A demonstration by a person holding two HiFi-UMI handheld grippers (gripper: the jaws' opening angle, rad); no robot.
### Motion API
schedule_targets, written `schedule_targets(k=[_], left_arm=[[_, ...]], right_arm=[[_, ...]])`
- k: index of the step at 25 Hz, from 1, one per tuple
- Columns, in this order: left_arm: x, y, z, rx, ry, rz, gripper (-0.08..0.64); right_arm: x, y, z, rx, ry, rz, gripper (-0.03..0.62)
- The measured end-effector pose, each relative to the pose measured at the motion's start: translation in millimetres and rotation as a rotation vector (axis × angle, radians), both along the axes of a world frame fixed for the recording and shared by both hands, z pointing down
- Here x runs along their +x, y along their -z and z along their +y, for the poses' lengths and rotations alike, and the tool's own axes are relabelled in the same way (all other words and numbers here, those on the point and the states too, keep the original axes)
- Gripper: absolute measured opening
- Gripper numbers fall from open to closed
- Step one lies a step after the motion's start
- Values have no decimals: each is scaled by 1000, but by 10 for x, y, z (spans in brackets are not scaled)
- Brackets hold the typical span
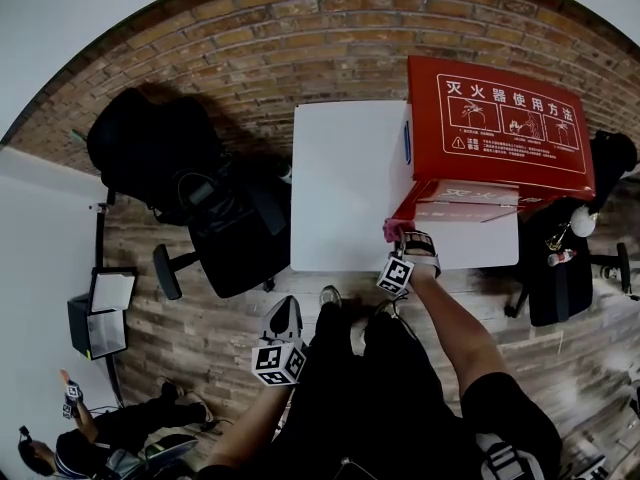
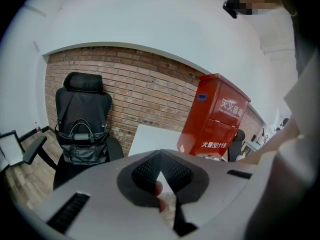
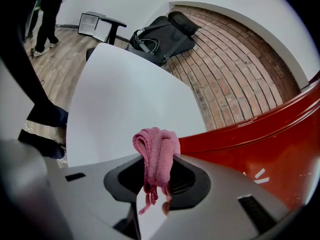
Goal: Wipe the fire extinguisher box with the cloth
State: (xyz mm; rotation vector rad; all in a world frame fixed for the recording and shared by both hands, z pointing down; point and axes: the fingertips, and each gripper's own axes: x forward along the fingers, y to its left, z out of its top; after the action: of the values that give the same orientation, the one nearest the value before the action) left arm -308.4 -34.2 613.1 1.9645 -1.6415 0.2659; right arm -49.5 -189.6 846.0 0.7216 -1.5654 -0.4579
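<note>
My right claw point(image 1: 399, 238) presses the pink cloth point(image 1: 392, 230) against the near left corner of the red fire extinguisher box point(image 1: 500, 128) on the white table point(image 1: 340, 188); my left claw point(image 1: 285, 310) hangs low, off the table.
</note>
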Motion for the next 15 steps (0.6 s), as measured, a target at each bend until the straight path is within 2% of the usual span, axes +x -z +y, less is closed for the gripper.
schedule_targets(k=[15], left_arm=[[103,-88,232,-26,37,-21,18]], right_arm=[[-5,-294,20,-27,30,13,112]])
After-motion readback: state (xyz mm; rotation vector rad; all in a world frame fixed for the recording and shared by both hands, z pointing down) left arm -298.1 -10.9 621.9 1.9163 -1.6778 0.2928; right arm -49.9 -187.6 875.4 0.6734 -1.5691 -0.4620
